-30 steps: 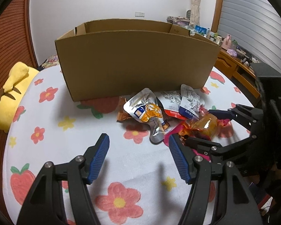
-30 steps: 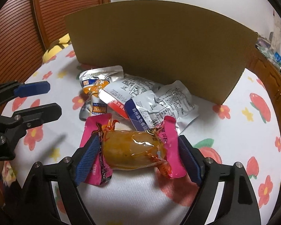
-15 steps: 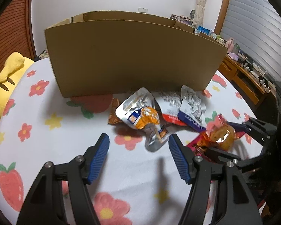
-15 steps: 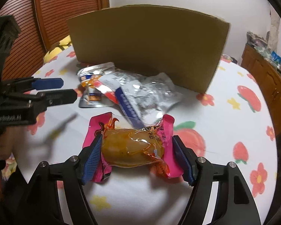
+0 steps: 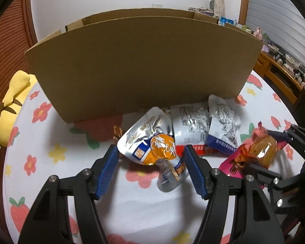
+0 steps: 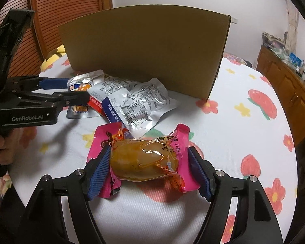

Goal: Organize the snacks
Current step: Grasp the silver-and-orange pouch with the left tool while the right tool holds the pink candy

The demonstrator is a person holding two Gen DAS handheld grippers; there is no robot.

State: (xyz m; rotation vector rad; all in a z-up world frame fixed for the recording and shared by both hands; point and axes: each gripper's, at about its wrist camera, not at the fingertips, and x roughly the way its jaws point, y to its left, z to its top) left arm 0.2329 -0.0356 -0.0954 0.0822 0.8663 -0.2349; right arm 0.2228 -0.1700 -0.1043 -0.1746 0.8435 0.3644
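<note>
Right gripper (image 6: 148, 168) holds the pink-ended snack pack (image 6: 146, 158), blue pads pressing on both crimped pink ends. Pack's long axis runs crosswise, pad to pad; clear middle shows an orange-brown piece. It's up off the flowered cloth (image 6: 223, 122), near side of the snack pile, well short of the box. The jaws have just been closing a bit, pack between them.

Left gripper (image 5: 150, 168) is abt half open, jaws either side of the silver pouch w/ orange print (image 5: 152, 144) but not pressing on it. Pouch lies on the cloth, long axis slanting from near-right up to far-left, crumpled near end just inside the right pad. Next to it, to the right: two silver packs side by side, one w/ red band (image 5: 190, 128), one w/ blue band (image 5: 223, 128), both lengthwise toward the box, bands at near end. A small brown wrapper (image 5: 117, 131) pokes out behind the pouch.

Cardboard box (image 5: 144, 65) stands upright behind the pile, top open; tall front wall hides the inside, can't tell what's in it. Yellow plush (image 5: 12, 105) at the far left edge.
</note>
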